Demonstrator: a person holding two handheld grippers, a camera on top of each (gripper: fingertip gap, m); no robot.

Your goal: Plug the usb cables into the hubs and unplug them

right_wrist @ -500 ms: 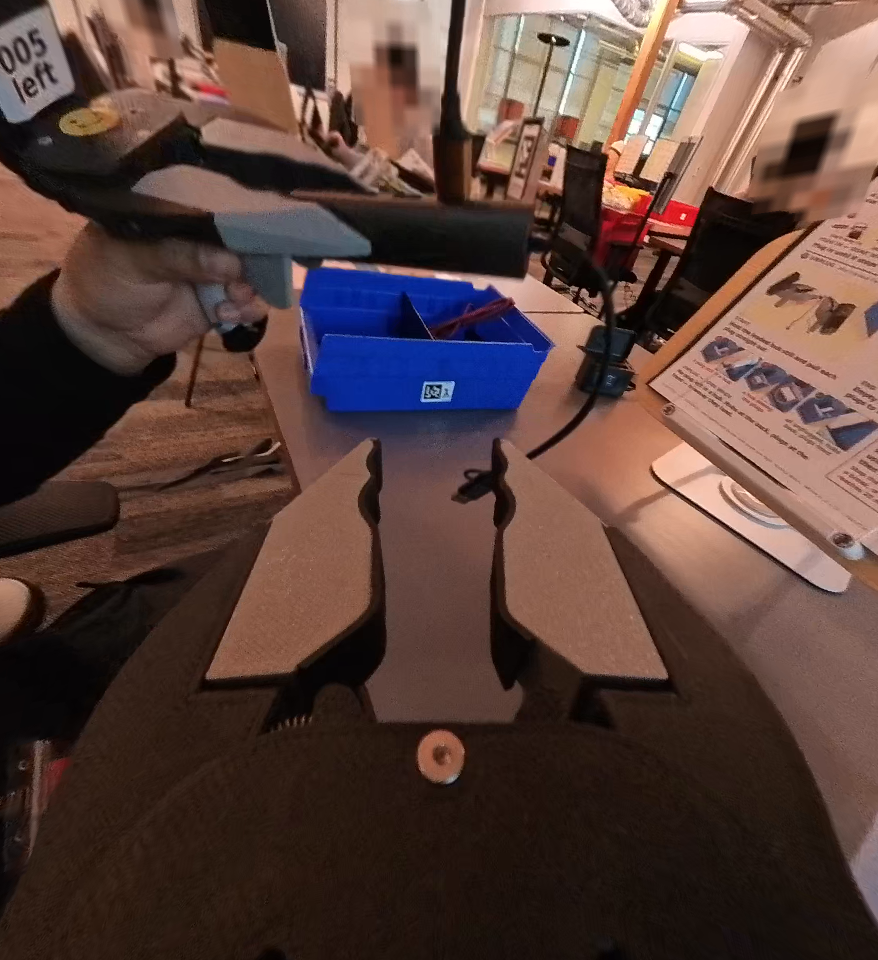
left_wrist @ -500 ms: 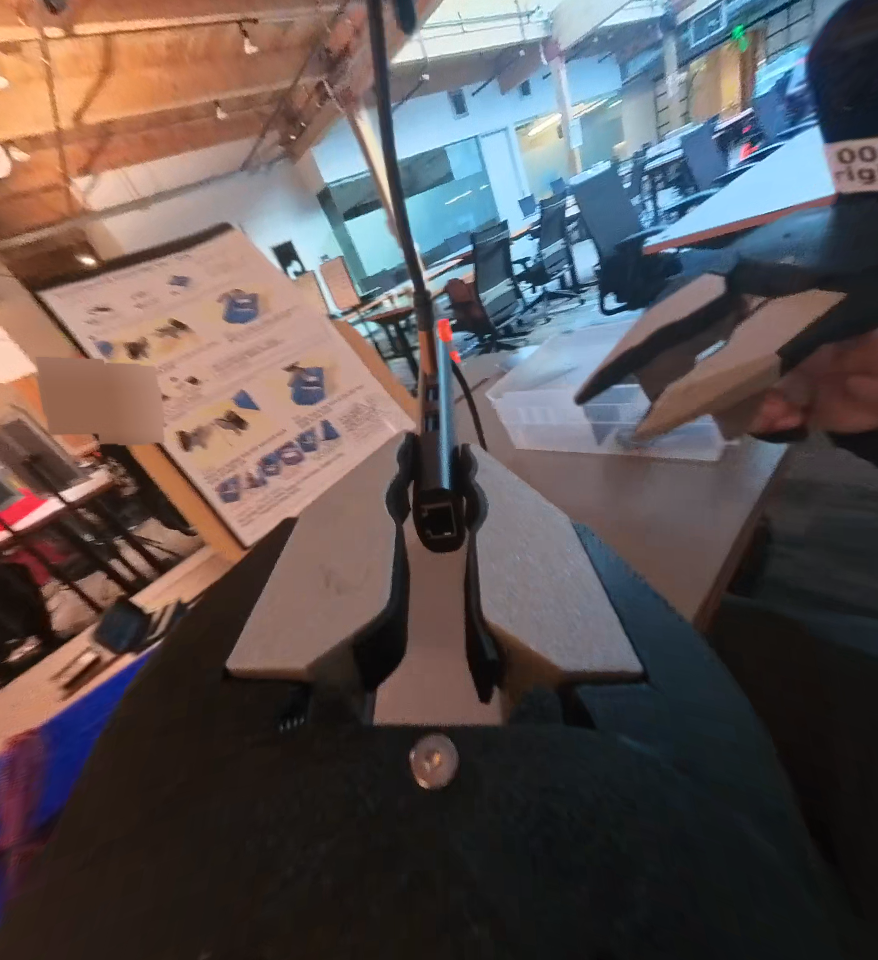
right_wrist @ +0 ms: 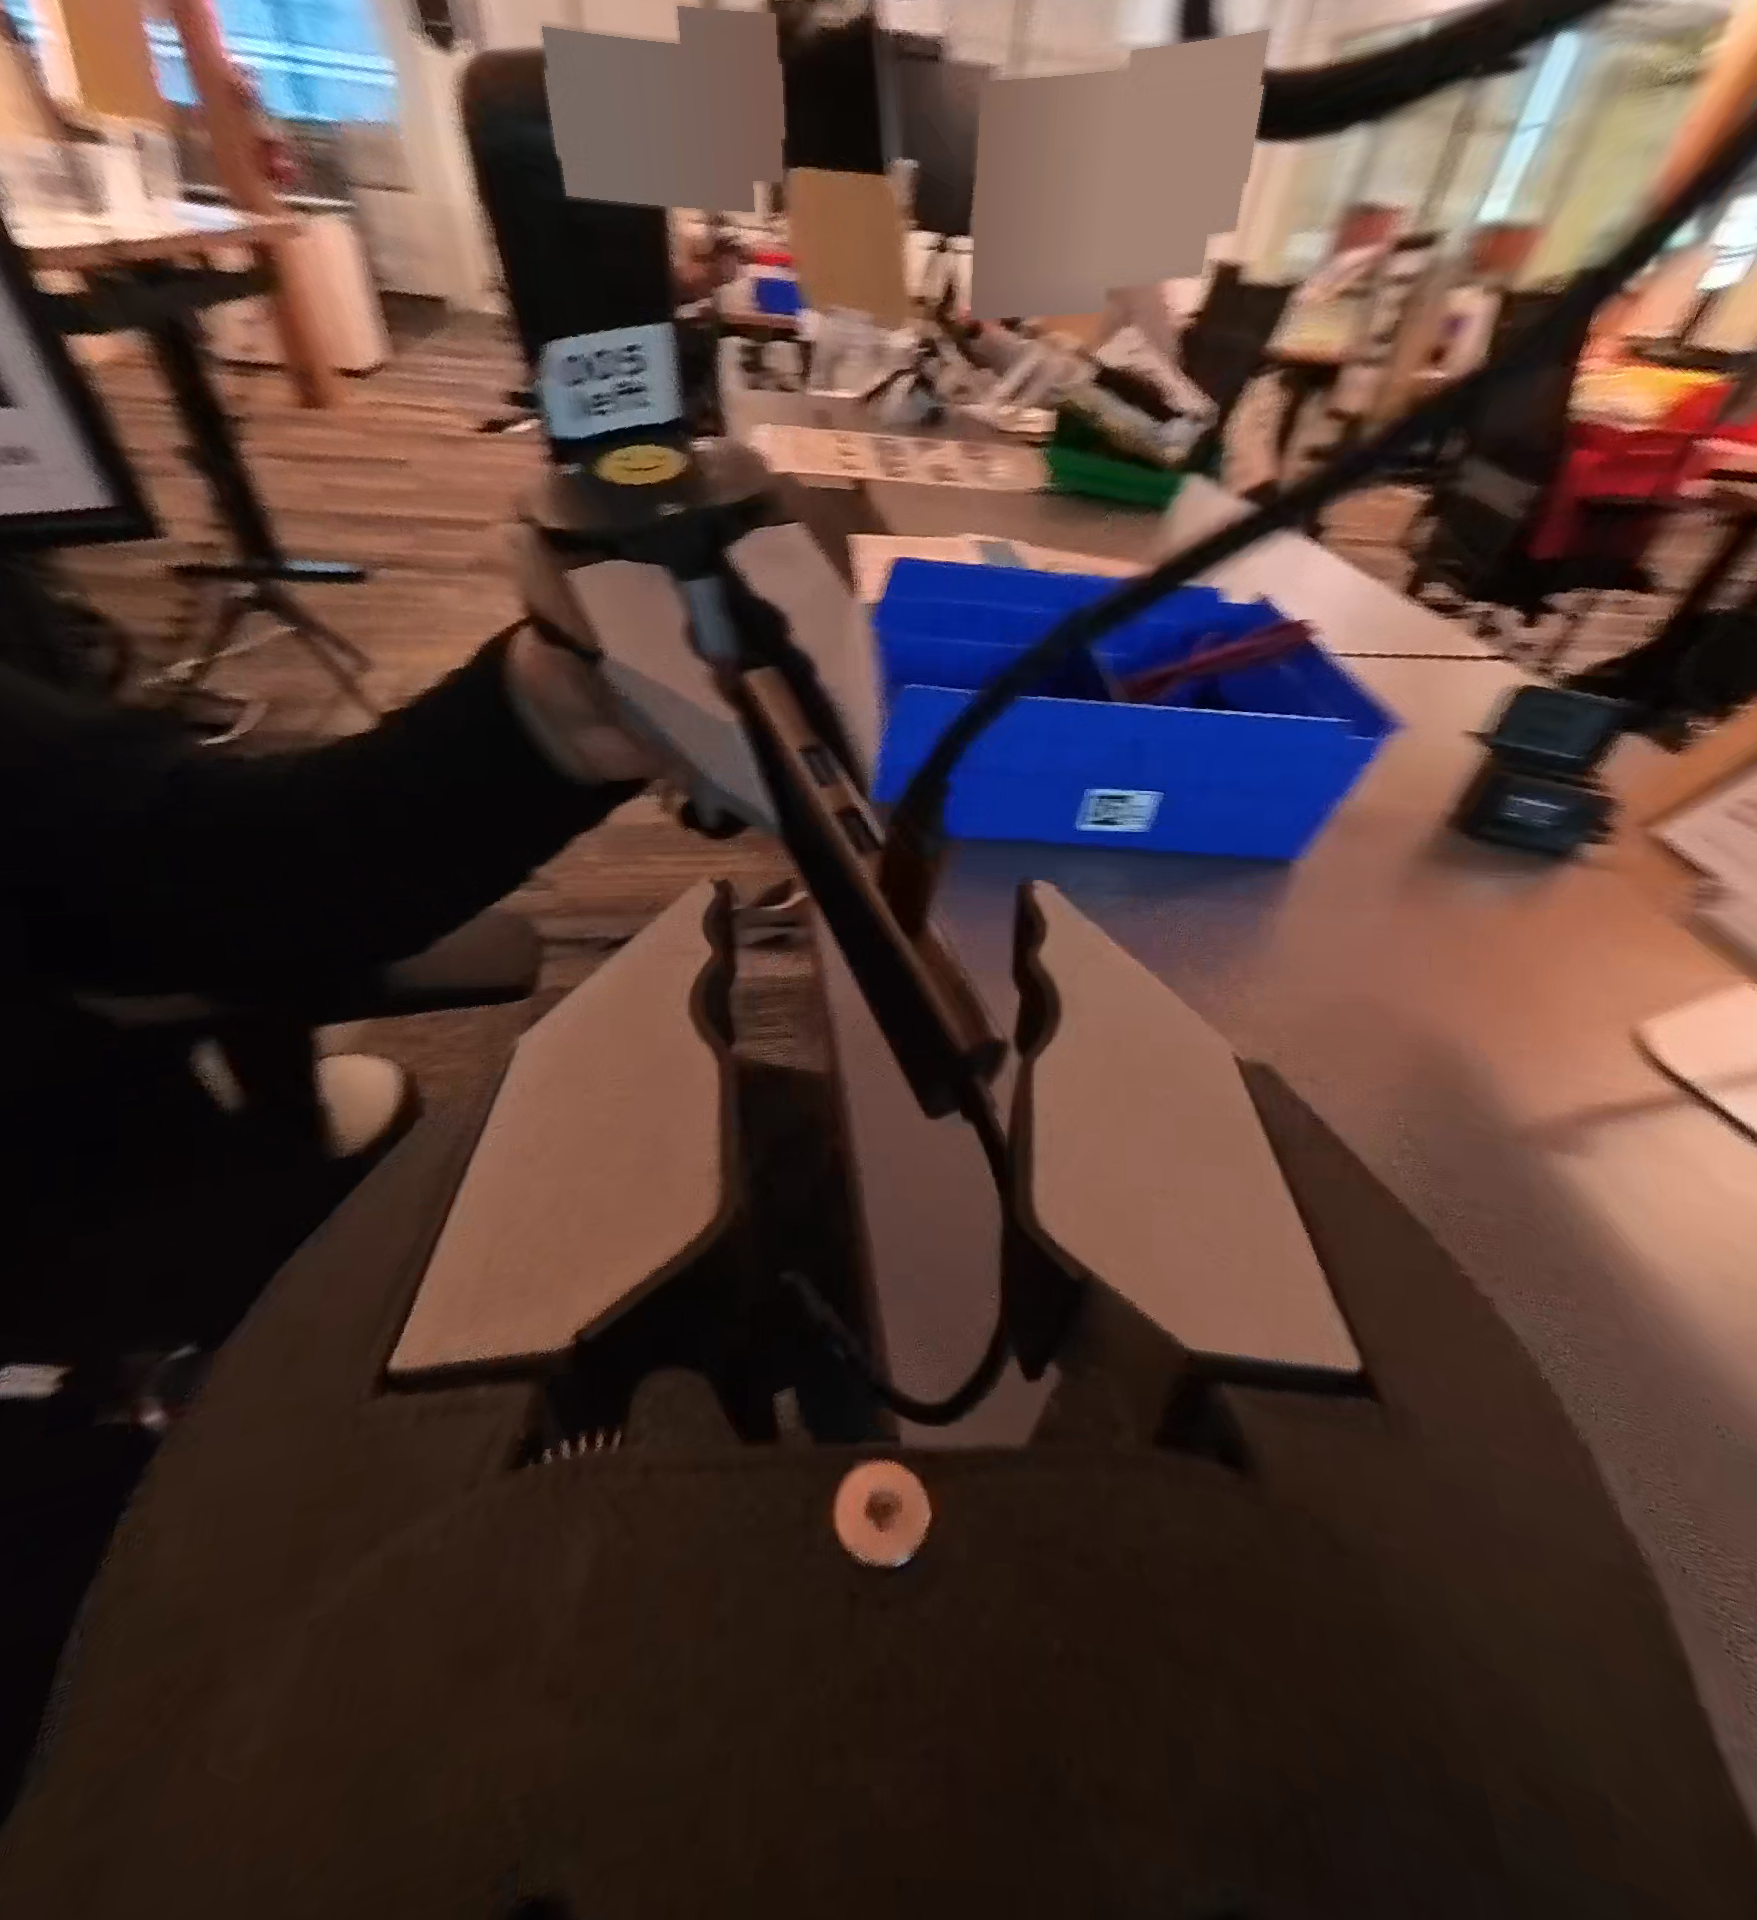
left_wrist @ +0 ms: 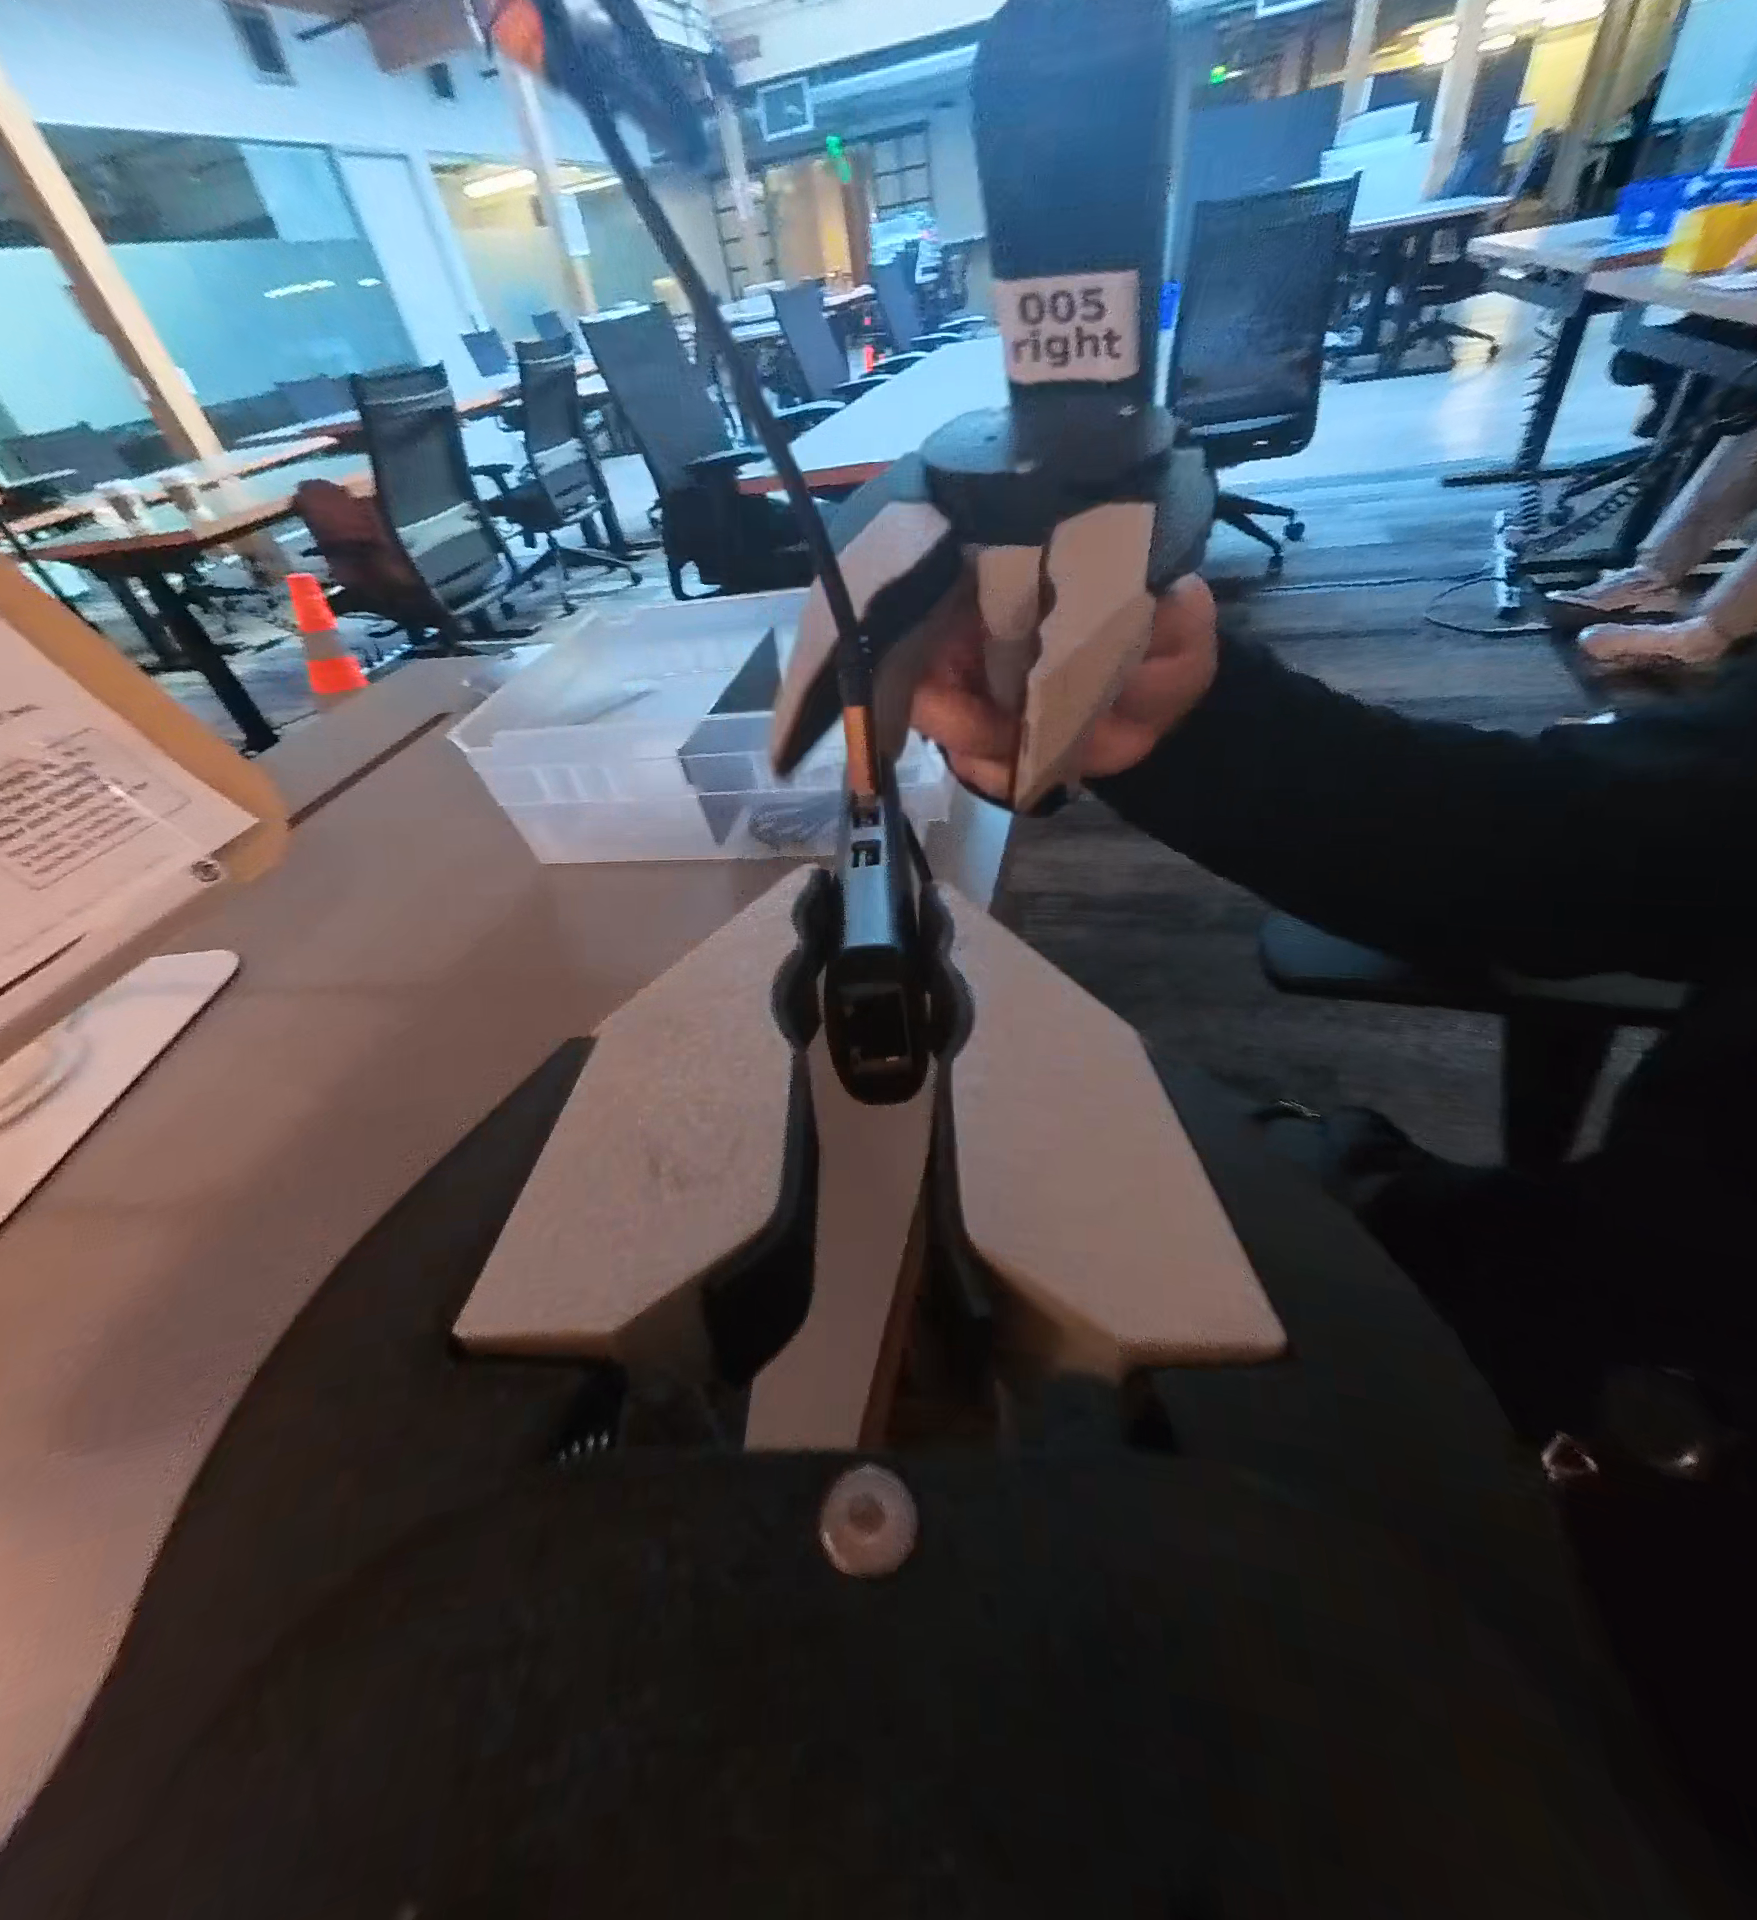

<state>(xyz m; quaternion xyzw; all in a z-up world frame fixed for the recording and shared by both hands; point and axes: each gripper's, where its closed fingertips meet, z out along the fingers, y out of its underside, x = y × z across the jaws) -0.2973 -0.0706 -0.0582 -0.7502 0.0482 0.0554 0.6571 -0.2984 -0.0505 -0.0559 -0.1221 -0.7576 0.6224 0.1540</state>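
The hub [left_wrist: 872, 966] sat clamped in our left gripper [left_wrist: 869, 971] with the usb cable [left_wrist: 749, 416] apparently already plugged in, our right gripper [right_wrist: 869, 935] spread around it, unplugging yet undone.

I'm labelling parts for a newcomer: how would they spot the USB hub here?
Start at the left gripper, held above the brown table. Clamped between its grey fingers is the slim black bar-shaped USB hub. Unlike the blue bin nearby, it has a black cable plugged into it.
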